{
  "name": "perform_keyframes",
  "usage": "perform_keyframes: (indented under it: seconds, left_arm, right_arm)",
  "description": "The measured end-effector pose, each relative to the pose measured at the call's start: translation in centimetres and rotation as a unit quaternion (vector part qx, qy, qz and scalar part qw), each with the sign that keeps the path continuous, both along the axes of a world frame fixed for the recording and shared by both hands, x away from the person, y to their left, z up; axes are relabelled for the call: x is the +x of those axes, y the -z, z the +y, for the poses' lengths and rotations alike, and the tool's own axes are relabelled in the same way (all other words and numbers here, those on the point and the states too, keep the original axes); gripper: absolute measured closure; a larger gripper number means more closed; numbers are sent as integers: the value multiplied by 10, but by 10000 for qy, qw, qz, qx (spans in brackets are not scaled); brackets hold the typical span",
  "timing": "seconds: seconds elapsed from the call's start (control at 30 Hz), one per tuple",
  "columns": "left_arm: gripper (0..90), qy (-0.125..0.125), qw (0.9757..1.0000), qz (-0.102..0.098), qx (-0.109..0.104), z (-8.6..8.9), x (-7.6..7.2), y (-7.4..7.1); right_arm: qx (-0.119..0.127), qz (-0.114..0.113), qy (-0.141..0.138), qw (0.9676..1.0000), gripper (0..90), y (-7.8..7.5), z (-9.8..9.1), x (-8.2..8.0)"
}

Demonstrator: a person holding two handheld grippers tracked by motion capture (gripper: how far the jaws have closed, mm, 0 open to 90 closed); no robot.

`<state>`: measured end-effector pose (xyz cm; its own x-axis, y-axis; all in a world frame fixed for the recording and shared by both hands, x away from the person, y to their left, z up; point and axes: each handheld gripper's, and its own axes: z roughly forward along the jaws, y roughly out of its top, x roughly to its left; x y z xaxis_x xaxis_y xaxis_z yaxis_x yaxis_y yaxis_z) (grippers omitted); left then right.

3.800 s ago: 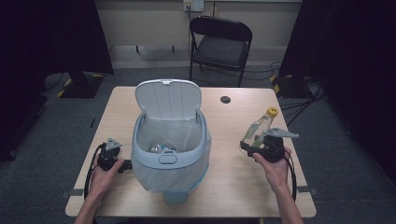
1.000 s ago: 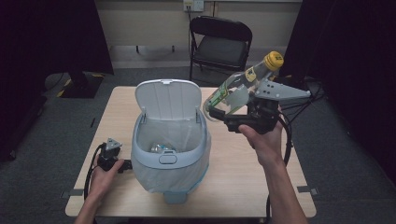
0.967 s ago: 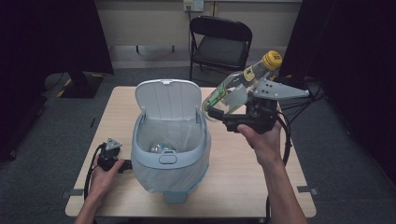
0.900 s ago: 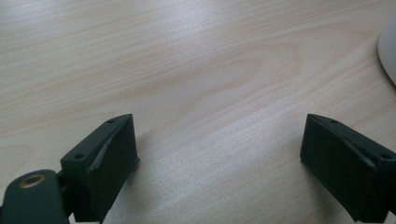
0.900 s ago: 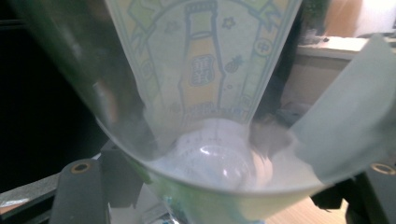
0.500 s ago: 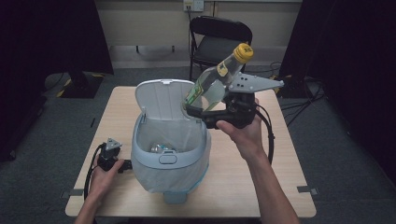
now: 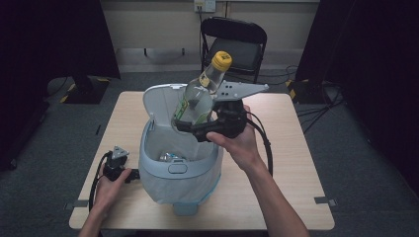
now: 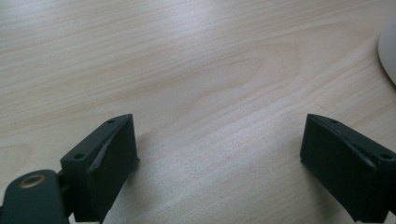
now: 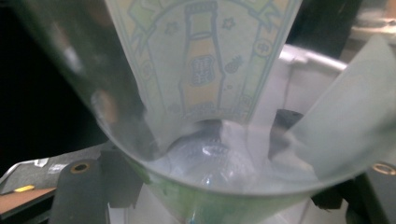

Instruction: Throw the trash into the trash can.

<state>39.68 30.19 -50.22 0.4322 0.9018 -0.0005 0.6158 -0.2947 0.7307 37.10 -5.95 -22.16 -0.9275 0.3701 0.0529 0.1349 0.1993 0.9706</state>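
Right gripper [image 7: 190, 126] clamped on the lower body of a clear glass bottle [image 7: 200, 94], jaws spread wide around it and pads pressed to the glass. Bottle tilted, yellow cap [image 7: 222, 60] uppermost and leaning away toward the far right, base lowest and hanging over the open mouth of the pale blue-grey trash bin [image 7: 163, 185]. Bin standing near the middle of the wooden table [image 7: 291, 163], white liner inside, lid [image 7: 158, 101] swung up behind the opening. Something shiny lying at the bottom of the bin, possibly crumpled foil or a wrapper, too small to name for sure. From the right gripper view, bottle [image 9: 201, 93] pressed close to the lens, green and yellow label with a drawn bottle on it, bin rim blurred beyond.

Left gripper [image 7: 129, 174] resting low on the table just beside the bin's left side, jaws parted wide with bare wood [image 8: 196, 70] between them, gripping nothing. Folding chair [image 7: 232, 42] beyond the far edge of the table.
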Motion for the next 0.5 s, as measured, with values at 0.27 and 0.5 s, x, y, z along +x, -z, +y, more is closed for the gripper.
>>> perform_keyframes:
  seconds: [0.27,0.5]
  left_arm:
    - [104,0,10000,1,-1,0,0,0]
    - [104,0,10000,1,-2,0,0,0]
  right_arm:
    - [-329,290,-68,9990,272,10,18,4]
    - [-432,374,-91,9983,271,15,23,9]
